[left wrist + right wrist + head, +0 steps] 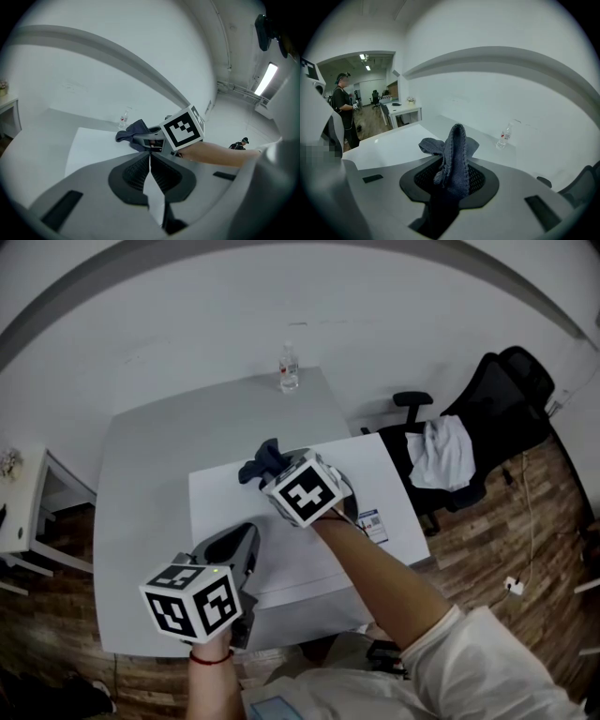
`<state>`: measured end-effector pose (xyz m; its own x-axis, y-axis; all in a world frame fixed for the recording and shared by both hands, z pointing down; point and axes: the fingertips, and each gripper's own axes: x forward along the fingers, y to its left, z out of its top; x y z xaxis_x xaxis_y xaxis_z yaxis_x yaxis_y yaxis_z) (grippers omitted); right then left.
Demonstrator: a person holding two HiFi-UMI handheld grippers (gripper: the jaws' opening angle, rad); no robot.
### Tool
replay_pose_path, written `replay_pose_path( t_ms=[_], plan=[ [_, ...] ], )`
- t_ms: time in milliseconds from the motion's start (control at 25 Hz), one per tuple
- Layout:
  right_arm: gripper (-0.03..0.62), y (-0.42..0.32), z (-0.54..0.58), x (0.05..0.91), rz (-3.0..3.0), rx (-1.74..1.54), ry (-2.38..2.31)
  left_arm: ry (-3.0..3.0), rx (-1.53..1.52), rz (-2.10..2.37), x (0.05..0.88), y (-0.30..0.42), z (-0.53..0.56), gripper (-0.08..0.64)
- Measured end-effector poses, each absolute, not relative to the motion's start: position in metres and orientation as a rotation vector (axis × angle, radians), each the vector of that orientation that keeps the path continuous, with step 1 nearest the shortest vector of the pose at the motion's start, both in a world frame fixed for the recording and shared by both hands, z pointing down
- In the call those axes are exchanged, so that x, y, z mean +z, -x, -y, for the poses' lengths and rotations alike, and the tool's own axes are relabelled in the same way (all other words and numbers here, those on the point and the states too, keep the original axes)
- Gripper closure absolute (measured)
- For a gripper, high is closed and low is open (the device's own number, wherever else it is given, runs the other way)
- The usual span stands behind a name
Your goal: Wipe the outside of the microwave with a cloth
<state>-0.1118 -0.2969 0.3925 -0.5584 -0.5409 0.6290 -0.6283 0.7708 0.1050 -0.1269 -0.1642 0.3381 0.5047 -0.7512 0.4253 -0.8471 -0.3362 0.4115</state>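
Observation:
The white microwave stands on a grey table, and I look down on its flat top. My right gripper is shut on a dark blue cloth at the back of that top. In the right gripper view the cloth stands up in a bunch between the jaws of the right gripper, above the white top. My left gripper hovers by the front left part of the top, shut with nothing in it. The left gripper view shows the left gripper pointing toward the cloth.
A water bottle stands at the far edge of the grey table. A black office chair with a white garment is at the right. A white side table is at the left. A person stands in the background.

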Motion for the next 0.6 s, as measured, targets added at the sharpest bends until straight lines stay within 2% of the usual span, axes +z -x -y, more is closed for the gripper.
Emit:
replay_pose_path(
  t_ms=[600],
  plan=[
    [0.486, -0.008, 0.332, 0.392, 2.237, 0.212, -0.995, -2.203, 0.251, 1.24, 0.332, 0.053, 0.186, 0.549]
  ],
)
